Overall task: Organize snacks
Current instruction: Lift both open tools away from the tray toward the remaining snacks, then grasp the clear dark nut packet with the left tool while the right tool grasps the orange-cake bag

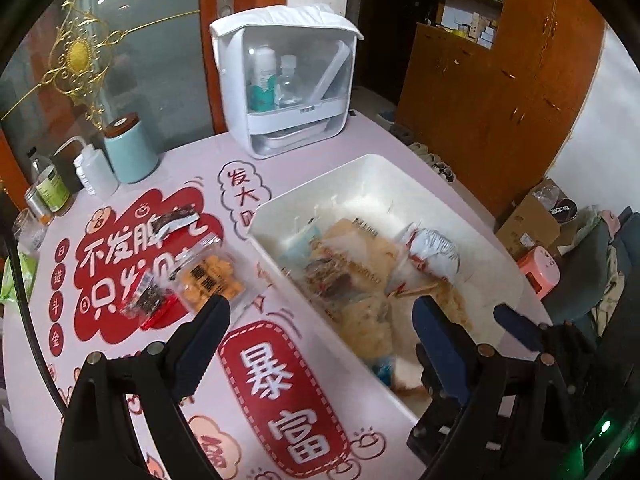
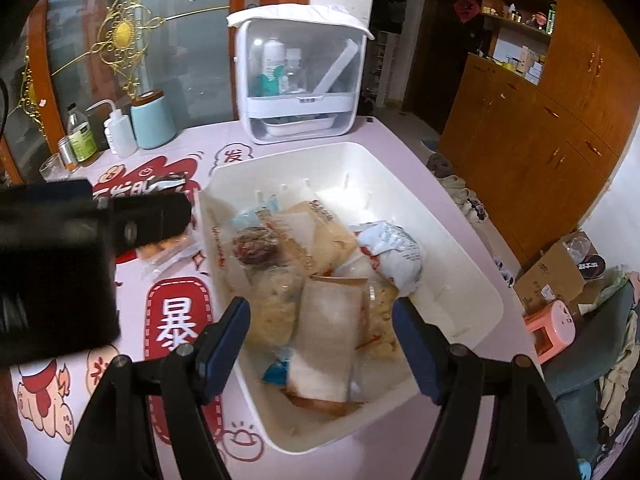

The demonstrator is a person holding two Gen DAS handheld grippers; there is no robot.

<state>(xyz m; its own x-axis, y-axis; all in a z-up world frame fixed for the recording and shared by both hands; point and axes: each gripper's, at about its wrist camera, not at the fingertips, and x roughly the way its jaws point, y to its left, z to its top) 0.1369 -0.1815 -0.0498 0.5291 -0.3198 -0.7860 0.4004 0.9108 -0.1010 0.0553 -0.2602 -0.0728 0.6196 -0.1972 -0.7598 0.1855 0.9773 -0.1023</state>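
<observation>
A white bin (image 1: 280, 216) (image 2: 472, 264) on the pink printed table holds several snack packets, among them a white crumpled bag (image 1: 434, 246) (image 2: 394, 250) and a pale flat packet (image 2: 326, 340). My left gripper (image 1: 320, 308) is open and empty, its jaws straddling the bin's near-left wall. Left of it on the table lie a clear pack of orange snacks (image 1: 212, 278) (image 2: 160, 250), a small dark packet (image 1: 146, 300) and a dark wrapper (image 1: 176, 216) (image 2: 170, 182). My right gripper (image 2: 320, 308) is open and empty above the bin's snacks; it also shows in the left wrist view (image 1: 516, 320).
A white lidded organizer (image 1: 288, 80) (image 2: 300, 76) with bottles stands at the back of the table. A light blue canister (image 1: 130, 148) (image 2: 154, 122), a squeeze bottle (image 1: 94, 172) and jars stand at the back left. Wooden cabinets, a cardboard box and a pink stool (image 2: 554, 330) are right of the table.
</observation>
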